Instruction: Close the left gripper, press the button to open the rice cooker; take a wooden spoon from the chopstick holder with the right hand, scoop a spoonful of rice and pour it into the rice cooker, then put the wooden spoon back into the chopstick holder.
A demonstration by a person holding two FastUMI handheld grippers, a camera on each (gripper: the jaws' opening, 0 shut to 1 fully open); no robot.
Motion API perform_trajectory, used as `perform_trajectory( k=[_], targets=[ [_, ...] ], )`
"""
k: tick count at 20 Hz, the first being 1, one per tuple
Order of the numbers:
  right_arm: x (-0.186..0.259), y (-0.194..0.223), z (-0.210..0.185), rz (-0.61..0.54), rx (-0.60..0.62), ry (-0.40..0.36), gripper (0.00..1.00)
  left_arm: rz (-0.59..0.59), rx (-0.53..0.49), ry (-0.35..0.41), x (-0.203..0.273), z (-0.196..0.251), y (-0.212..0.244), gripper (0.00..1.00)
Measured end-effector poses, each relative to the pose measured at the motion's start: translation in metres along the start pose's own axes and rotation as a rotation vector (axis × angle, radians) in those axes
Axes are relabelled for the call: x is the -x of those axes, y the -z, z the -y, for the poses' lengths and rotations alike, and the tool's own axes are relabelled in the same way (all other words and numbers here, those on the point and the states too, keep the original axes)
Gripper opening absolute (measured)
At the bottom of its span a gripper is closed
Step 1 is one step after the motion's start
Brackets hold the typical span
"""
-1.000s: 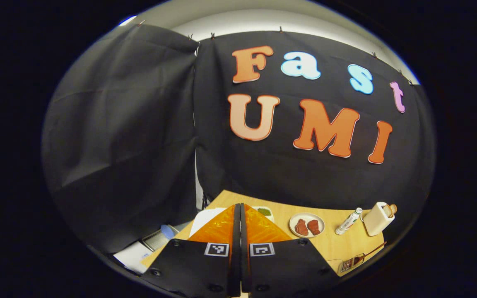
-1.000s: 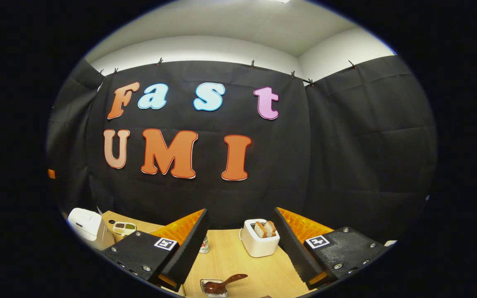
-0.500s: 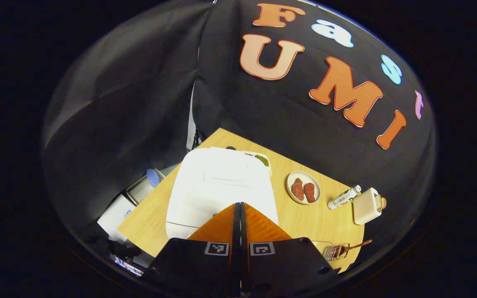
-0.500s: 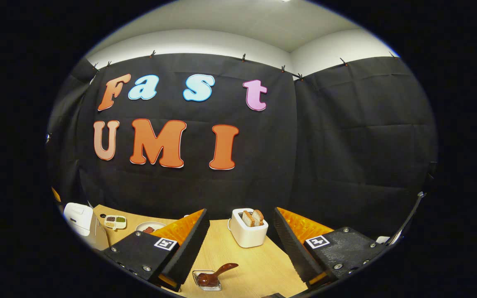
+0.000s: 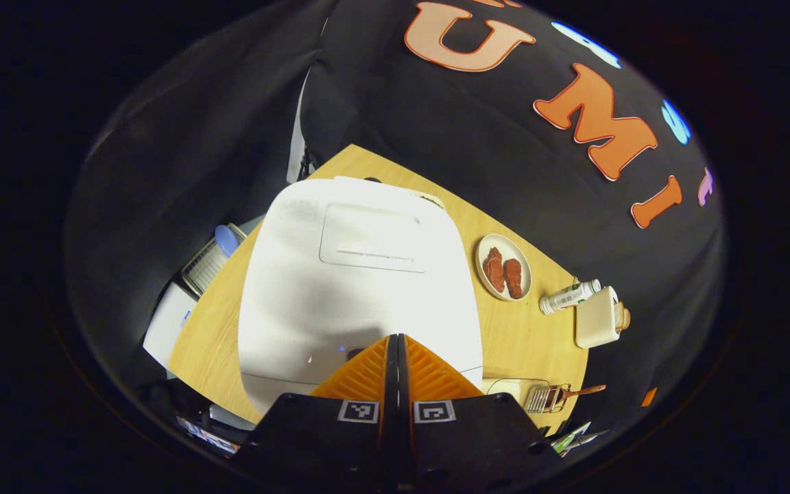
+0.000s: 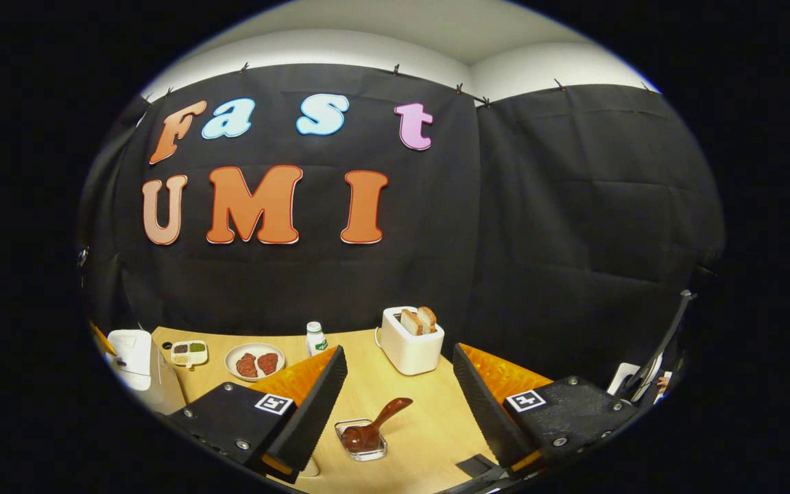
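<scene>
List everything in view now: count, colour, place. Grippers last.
rice cooker: 1, white, lid shut, table's left end
wooden spoon: 1, brown, in the wire chopstick holder, near edge
plate: 1, white, two red-brown meat pieces, mid table
bottle: 1, white with green label, between plate and toaster
toaster: 1, cream, two bread slices, back of table
divided dish: 1, white, behind cooker
table: 1, light wood
left gripper: 1, shut, tips over cooker's front
right gripper: 1, open, above spoon

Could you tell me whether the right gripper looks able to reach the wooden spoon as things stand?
Probably yes: the right gripper is open, and the wooden spoon lies in its holder on the table directly ahead between the fingers, with nothing between them.
</scene>
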State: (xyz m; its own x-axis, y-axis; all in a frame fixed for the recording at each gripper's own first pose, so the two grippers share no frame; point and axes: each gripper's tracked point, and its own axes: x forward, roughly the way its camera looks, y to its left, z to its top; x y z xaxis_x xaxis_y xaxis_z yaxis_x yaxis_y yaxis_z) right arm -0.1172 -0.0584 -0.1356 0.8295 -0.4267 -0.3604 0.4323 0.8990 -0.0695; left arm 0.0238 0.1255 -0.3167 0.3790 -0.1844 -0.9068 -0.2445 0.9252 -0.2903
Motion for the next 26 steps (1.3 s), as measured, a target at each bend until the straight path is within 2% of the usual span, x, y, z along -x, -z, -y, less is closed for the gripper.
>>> perform_trajectory(
  k=[4,9,13,19,26],
  targets=[
    [0.000,0.011,0.004,-0.039,-0.001,0.028,0.97,-0.053,0.014,0.004,-0.017,-0.006,0.012,0.05],
    [-0.016,0.014,-0.005,-0.062,0.021,-0.005,0.97,-0.021,-0.009,-0.007,-0.009,-0.005,0.006,0.05],
    [-0.035,0.020,-0.013,-0.080,0.028,-0.065,0.97,0.146,-0.053,0.008,0.029,0.011,-0.028,0.05],
    [-0.062,0.026,-0.013,-0.107,0.042,-0.121,0.97,0.441,-0.132,-0.030,0.092,0.032,-0.085,0.05],
    [-0.081,0.061,-0.003,-0.186,0.037,-0.145,0.97,0.599,-0.153,-0.048,0.124,0.049,-0.089,0.05]
  ],
)
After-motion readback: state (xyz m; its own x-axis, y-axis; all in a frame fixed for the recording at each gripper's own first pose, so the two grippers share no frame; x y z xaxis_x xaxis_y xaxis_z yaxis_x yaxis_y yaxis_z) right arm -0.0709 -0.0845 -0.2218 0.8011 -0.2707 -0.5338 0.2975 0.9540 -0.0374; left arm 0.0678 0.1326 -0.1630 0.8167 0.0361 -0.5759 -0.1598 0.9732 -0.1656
